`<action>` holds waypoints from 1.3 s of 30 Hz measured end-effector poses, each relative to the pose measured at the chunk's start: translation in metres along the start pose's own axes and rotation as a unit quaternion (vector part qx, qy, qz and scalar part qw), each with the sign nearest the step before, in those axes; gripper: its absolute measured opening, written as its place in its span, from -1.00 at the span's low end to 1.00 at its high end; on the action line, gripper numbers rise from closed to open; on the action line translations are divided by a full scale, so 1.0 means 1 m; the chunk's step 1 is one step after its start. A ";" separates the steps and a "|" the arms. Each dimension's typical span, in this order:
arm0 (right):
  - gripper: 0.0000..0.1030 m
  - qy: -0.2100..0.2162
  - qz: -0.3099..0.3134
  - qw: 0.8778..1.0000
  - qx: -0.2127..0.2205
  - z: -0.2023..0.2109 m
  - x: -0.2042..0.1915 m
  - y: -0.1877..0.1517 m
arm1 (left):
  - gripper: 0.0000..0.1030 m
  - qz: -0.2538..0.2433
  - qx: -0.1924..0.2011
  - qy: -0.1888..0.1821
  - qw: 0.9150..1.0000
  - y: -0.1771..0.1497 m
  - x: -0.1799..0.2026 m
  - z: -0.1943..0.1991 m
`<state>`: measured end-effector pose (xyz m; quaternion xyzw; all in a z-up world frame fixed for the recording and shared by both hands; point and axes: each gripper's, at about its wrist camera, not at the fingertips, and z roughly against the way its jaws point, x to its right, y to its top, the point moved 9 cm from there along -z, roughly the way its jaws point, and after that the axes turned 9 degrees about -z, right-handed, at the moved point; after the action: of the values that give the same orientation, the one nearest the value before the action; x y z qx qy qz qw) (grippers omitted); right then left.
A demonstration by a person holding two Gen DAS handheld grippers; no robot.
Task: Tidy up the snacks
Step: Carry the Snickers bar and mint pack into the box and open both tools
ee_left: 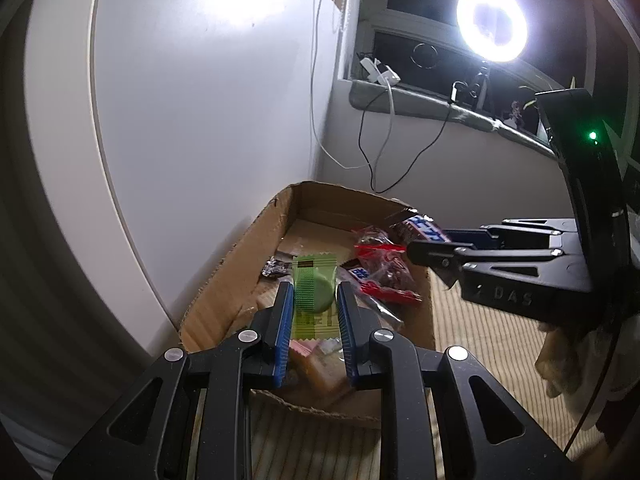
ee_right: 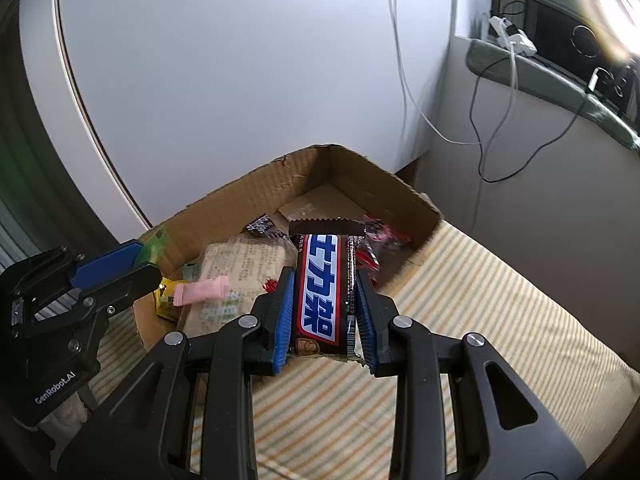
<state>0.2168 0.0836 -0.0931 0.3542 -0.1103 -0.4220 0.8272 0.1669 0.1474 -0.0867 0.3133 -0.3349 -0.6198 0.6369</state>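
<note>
My left gripper (ee_left: 313, 294) is shut on a green snack packet (ee_left: 313, 294) and holds it above the near end of an open cardboard box (ee_left: 224, 280). My right gripper (ee_right: 325, 280) is shut on a brown chocolate bar with blue lettering (ee_right: 322, 288), held over the box's (ee_right: 256, 196) near right edge. The right gripper (ee_left: 430, 250) with the bar (ee_left: 420, 227) shows at the right of the left wrist view. The left gripper (ee_right: 138, 258) with the green packet (ee_right: 154, 248) shows at the left of the right wrist view. Inside the box lie red-wrapped snacks (ee_left: 380, 264), a silver packet (ee_left: 276, 269), a pink candy (ee_right: 202, 290) and a flat beige packet (ee_right: 244, 264).
The box sits on a striped mat (ee_right: 480, 300) against a white curved cabinet (ee_left: 200, 100). Cables (ee_left: 372, 148) hang from a window sill (ee_left: 420, 100) behind the box. A bright ring light (ee_left: 492, 24) stands on the sill.
</note>
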 end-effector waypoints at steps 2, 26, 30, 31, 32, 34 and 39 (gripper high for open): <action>-0.42 -0.001 0.005 1.000 -0.003 -0.005 -0.004 0.002 | -0.60 0.003 -0.002 0.002 1.000 0.000 -0.002 -0.003; -0.30 0.001 0.021 1.000 -0.009 -0.020 -0.006 0.005 | -0.57 0.011 -0.011 0.015 1.000 -0.002 -0.009 -0.011; 0.14 -0.002 0.021 1.000 0.004 -0.014 -0.006 0.007 | -0.36 0.009 -0.010 0.016 1.000 -0.002 -0.010 -0.010; 0.17 -0.003 0.021 1.000 0.008 -0.012 -0.005 0.008 | -0.33 0.009 -0.009 0.017 1.000 -0.002 -0.010 -0.009; 0.26 -0.004 0.021 1.000 0.011 -0.011 -0.005 0.009 | -0.24 0.009 -0.008 0.018 1.000 -0.002 -0.011 -0.007; 0.36 -0.006 0.019 1.000 0.017 -0.007 -0.004 0.009 | -0.13 0.011 -0.006 0.019 1.000 -0.003 -0.012 -0.005; 0.67 -0.013 0.020 0.999 0.027 -0.001 0.000 0.010 | 0.34 0.015 -0.002 0.024 1.000 -0.002 -0.014 0.000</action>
<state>0.2237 0.0876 -0.0870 0.3689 -0.1395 -0.4068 0.8240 0.1659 0.1616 -0.0893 0.3218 -0.3232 -0.6030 0.6545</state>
